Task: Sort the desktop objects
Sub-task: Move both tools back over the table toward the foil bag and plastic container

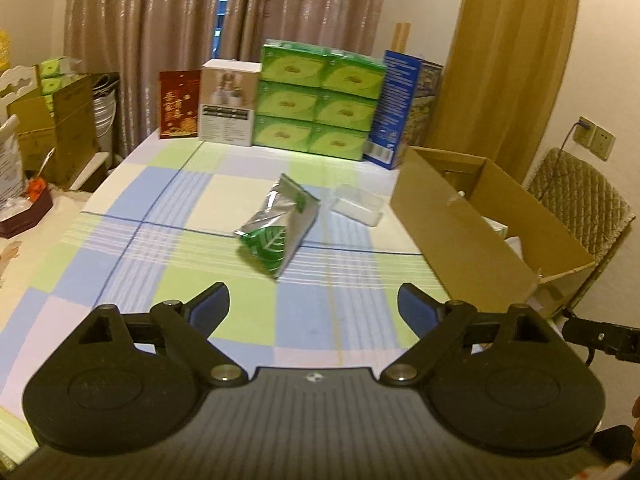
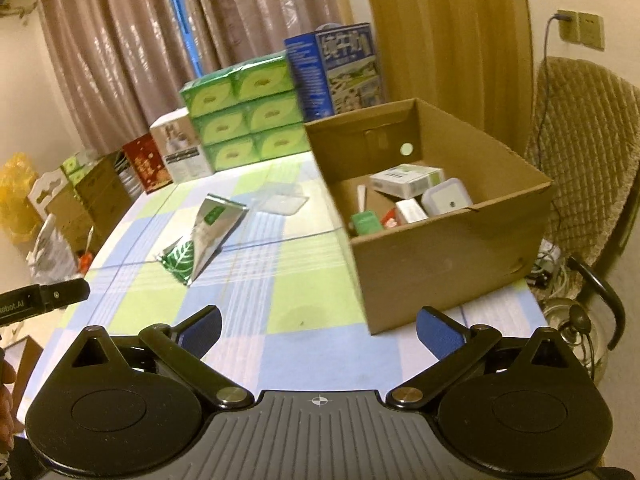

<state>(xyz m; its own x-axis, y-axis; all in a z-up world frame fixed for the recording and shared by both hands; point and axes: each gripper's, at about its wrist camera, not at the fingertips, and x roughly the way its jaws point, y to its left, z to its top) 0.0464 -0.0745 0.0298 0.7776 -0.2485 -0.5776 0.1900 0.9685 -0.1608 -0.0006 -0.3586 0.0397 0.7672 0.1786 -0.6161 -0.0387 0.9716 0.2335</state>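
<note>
Since both the left claw (image 1: 314,304) and right claw (image 2: 318,330) gape with nothing held, the foil pouch (image 1: 278,232) lies mid-bench, likely light, crinkly, slippery; pinch its flat sealed edge.

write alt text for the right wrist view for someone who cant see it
An open right gripper hovers over a checked tablecloth, holding nothing. Ahead lie a silver and green foil pouch and a clear plastic container. To the right is an open cardboard box with small items already inside.
</note>
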